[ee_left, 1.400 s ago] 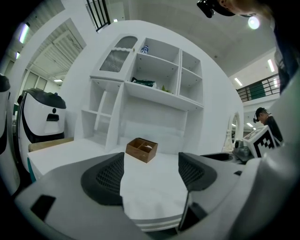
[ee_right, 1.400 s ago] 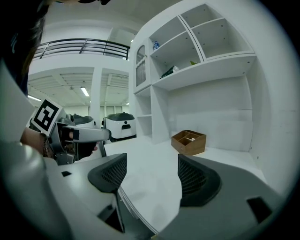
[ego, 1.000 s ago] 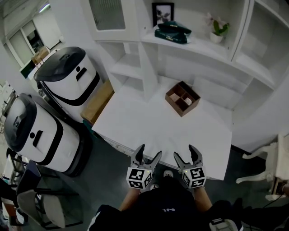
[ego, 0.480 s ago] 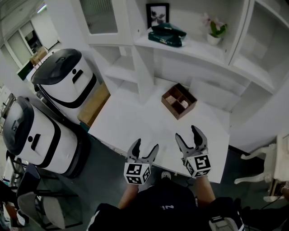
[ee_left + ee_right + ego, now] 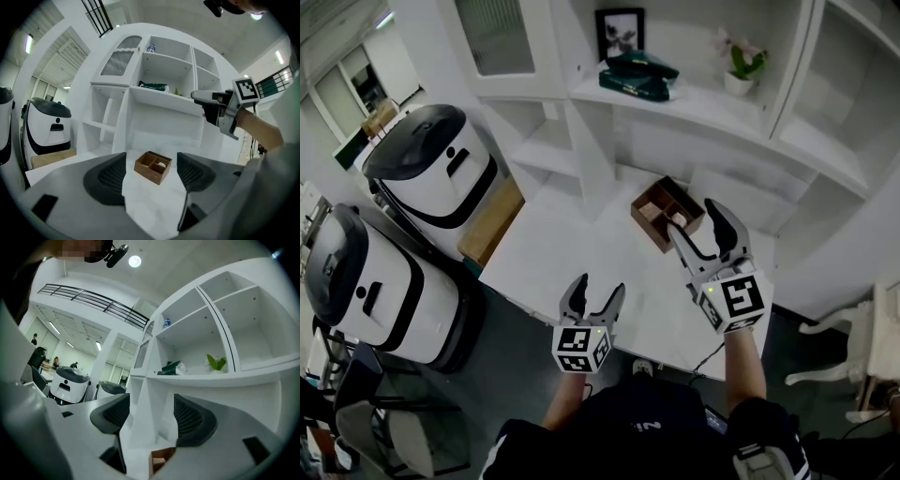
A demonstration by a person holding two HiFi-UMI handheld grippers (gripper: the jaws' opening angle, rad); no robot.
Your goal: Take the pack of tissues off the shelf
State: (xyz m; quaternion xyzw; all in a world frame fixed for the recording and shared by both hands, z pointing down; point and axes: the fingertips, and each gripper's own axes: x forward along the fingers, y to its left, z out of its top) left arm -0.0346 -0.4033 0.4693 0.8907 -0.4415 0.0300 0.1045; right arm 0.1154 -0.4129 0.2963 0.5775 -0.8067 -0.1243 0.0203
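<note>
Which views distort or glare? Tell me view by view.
Head view: even light, sharp, the shelf edges bow only slightly. Left gripper view: strong fisheye, dark rounded corners, the shelf bulges. Right gripper view: same fisheye and dark corners, and a ceiling lamp glares at the top.

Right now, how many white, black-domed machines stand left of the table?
2 white, black-domed machines: one beside the white shelf unit, the other nearer the camera; more could sit out of frame.
</note>
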